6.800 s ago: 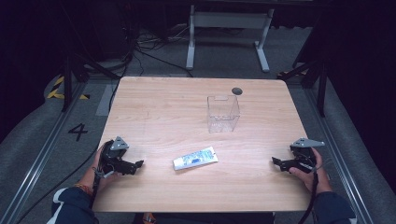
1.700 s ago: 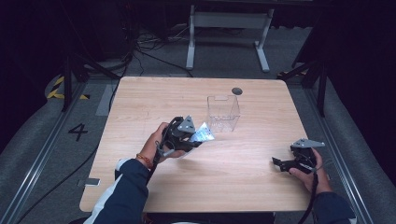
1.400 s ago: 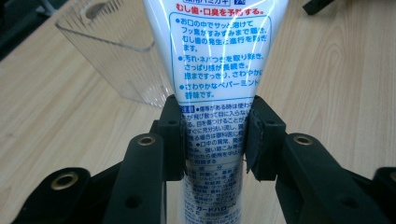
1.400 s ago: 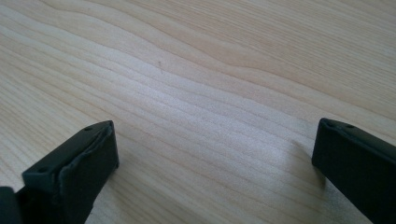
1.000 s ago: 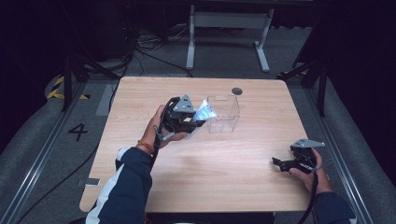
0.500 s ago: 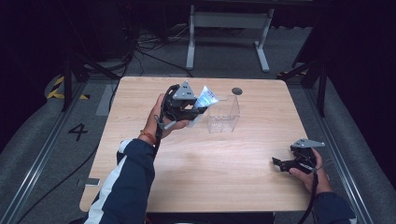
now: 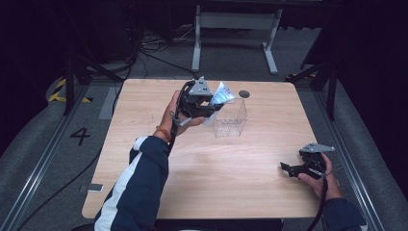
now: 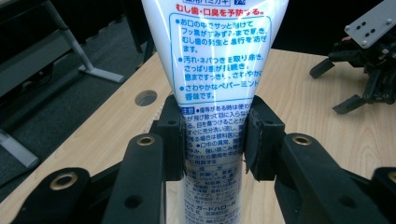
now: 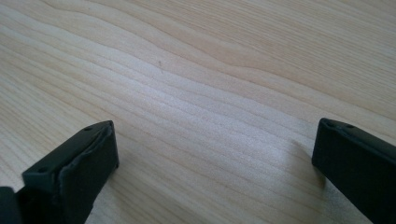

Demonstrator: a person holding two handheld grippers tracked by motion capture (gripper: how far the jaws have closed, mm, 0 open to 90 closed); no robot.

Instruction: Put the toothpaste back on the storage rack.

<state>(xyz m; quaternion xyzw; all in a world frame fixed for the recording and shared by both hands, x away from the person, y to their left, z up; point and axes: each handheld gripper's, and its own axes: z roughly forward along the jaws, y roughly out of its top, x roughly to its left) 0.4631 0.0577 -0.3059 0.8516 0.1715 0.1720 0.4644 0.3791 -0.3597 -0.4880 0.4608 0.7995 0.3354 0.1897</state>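
My left gripper (image 8: 212,140) is clamped on the white-and-blue printed plastic toothpaste tube (image 8: 212,56), held tilted above the rim of the clear square plastic container (image 7: 231,118) on the pale wooden table (image 7: 240,183); my right gripper (image 9: 215,154) rests with jaws apart.

Left gripper (image 7: 208,107): black linkage body topped by a grey three-cornered plate with small holes; behind the fingers, a black cable trails back along the forearm; an orange band circles the wrist; the sleeve (image 7: 139,178) is dark navy with a broad white stripe down its length. In the left gripper view, the fingers (image 8: 170,135) are matte black blocks with flat pads; just behind them, each black link carries brass-ringed pivot holes. Right gripper (image 7: 292,168): same black frame and grey perforated plate; a dark cable runs back from it over a dark navy cuff; its fingers (image 9: 77,161) are black, square-edged, slightly scuffed.
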